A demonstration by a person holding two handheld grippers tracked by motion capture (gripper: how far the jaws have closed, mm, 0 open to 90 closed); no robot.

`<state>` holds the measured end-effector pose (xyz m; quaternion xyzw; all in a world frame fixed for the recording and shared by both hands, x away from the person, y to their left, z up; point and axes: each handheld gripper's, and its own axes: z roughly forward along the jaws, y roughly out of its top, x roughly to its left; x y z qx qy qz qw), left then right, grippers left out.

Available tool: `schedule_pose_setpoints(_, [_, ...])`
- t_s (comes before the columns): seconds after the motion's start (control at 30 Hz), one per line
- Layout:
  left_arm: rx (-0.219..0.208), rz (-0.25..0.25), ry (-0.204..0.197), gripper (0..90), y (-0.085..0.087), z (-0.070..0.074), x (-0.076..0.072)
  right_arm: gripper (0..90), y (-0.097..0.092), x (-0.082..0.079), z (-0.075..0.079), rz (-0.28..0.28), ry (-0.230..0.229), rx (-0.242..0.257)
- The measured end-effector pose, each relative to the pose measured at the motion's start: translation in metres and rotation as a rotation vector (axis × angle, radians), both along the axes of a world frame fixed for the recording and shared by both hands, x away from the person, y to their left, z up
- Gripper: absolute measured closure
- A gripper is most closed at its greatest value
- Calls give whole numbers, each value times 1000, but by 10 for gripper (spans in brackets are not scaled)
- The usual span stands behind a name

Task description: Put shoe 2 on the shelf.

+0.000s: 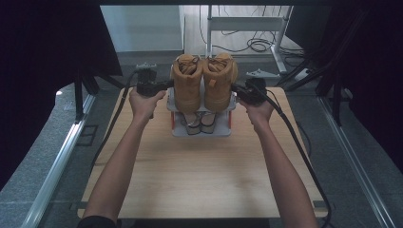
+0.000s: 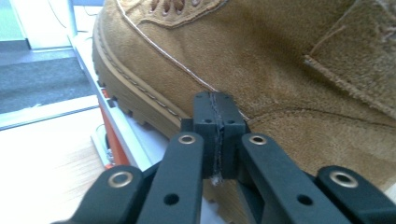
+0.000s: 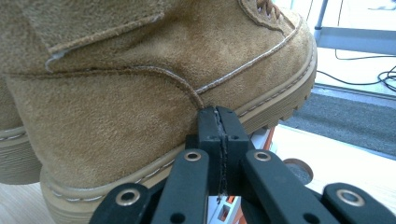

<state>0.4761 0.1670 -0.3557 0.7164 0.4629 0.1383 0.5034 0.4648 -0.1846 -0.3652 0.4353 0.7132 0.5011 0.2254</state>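
Tan suede boots are shown as a pair, the left boot (image 1: 187, 85) and the right boot (image 1: 219, 81) set side by side on the top tier of a small white shoe rack (image 1: 201, 129), between the two grippers. The left gripper (image 1: 167, 86) is seen just beside the outer flank of the left boot; in the left gripper view its jaws are pressed flat together with nothing between them, the tips (image 2: 219, 112) lying against or just short of the suede (image 2: 261, 60), which of the two cannot be told. The right gripper (image 1: 236, 90) is placed likewise at the outer flank of the right boot, jaws closed on nothing, the tips (image 3: 217, 122) at the seam above the ribbed sole (image 3: 280, 105). A pair of darker shoes (image 1: 200, 123) is seen on the lower tier, below the boots. The rack is borne by a wooden table (image 1: 199, 175). Each gripper is held by a hand (image 1: 142, 102), the forearms entering from the near edge.
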Motion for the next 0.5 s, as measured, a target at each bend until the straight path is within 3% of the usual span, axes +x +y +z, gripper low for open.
schedule_pose_setpoints(0.17, [-15,4,-20,876,7,4,-3,896,-3,-5,6,12,-13,8])
schedule_pose_setpoints(0.5, [11,4,-72,889,17,9,-21,893,-7,-16,13,33,-53,12])
